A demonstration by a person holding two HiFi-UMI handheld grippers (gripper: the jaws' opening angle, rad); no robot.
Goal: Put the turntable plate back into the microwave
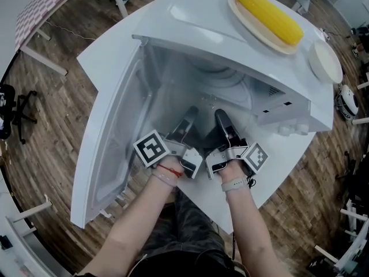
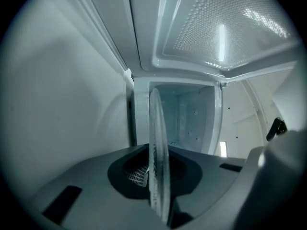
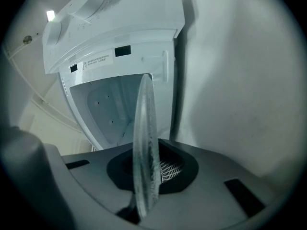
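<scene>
Fingers (image 1: 184, 126) on both the left gripper (image 1: 191, 113) and the right gripper (image 1: 221, 115) are pinched narrow on the rim of the glass turntable plate (image 2: 158, 147) — seen edge-on, held at the mouth of the open microwave (image 1: 230, 45). White counter (image 1: 277, 180) underneath, corn (image 1: 270, 15) up top, wood floor (image 1: 52, 114) all round.

Wood-plank floor (image 1: 52, 114), white table (image 1: 109, 45), checked-top table (image 1: 40, 4) beyond
</scene>
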